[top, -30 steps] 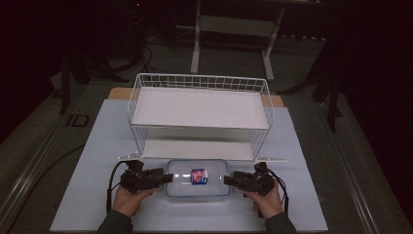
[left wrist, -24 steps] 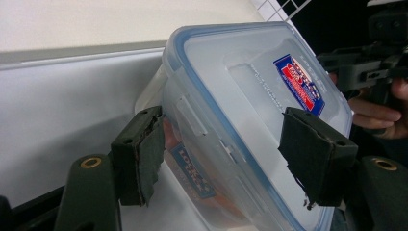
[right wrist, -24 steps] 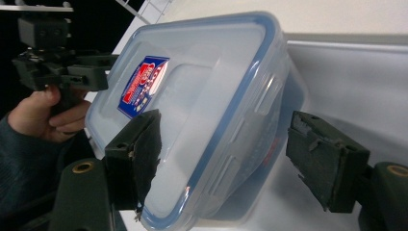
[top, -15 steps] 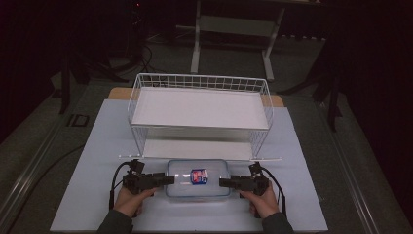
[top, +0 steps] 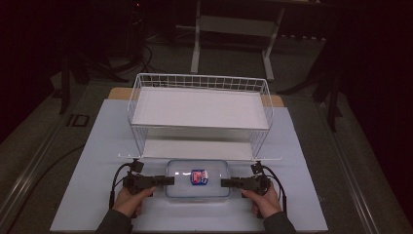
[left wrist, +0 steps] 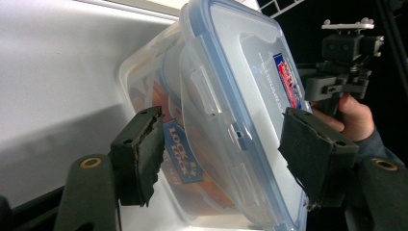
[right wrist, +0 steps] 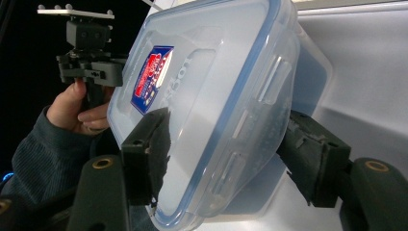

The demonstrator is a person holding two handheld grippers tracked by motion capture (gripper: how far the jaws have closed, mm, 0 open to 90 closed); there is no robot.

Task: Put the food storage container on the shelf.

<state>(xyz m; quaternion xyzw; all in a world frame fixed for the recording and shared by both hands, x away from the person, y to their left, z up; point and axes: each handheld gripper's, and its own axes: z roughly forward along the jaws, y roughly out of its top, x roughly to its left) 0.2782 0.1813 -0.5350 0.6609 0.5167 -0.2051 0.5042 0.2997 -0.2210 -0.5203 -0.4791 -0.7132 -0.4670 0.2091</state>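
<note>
Fingers (left wrist: pixel 139 154) of left gripper (top: pixel 163 181) seen spread wide around left end of clear lidded container (top: pixel 197 178); right gripper (top: pixel 228 183) likewise spread around right end, not clenched. Container seen low centre of high view on desk (top: pixel 78 195), before wire basket (top: pixel 199 109).

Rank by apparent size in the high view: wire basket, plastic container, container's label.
1. wire basket, by far the largest.
2. plastic container, clearly smaller.
3. label, a small patch on the container's lid.
</note>
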